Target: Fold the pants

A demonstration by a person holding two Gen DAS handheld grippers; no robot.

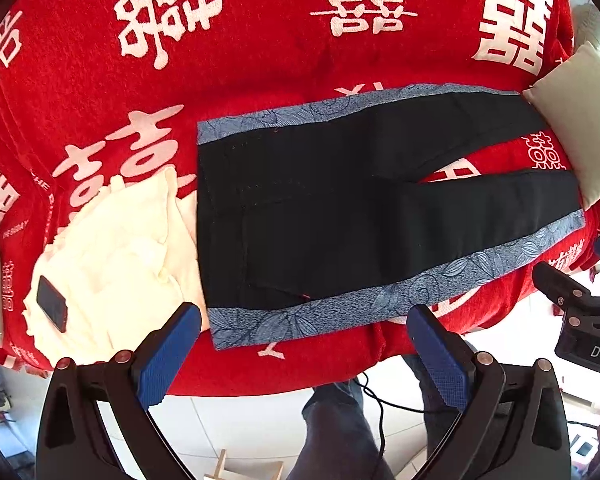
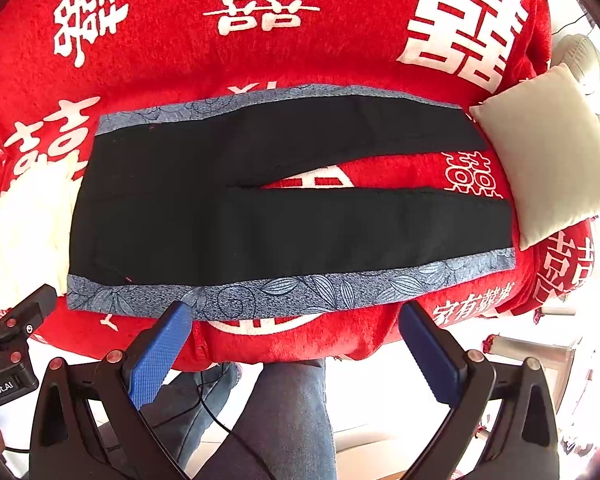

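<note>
Left wrist view: nearest the camera, the left gripper (image 1: pixel 304 344) hangs with its blue pads wide apart, holding nothing, just off the near edge of the red blanket (image 1: pixel 260 64). The pants (image 1: pixel 320 208) lie flat beyond it, waistband to the left, legs splayed to the right toward a pale cushion (image 1: pixel 580 120). White cloth (image 1: pixel 112 248) with a phone (image 1: pixel 51 303) on it sits at the left.

Right wrist view: the right gripper (image 2: pixel 296 332) is equally wide open and empty, just short of the near patterned stripe (image 2: pixel 300 286). The pants look soft, light and limp, likely to sag when lifted; the near leg's hem and the waistband corner seem the best holds.
</note>
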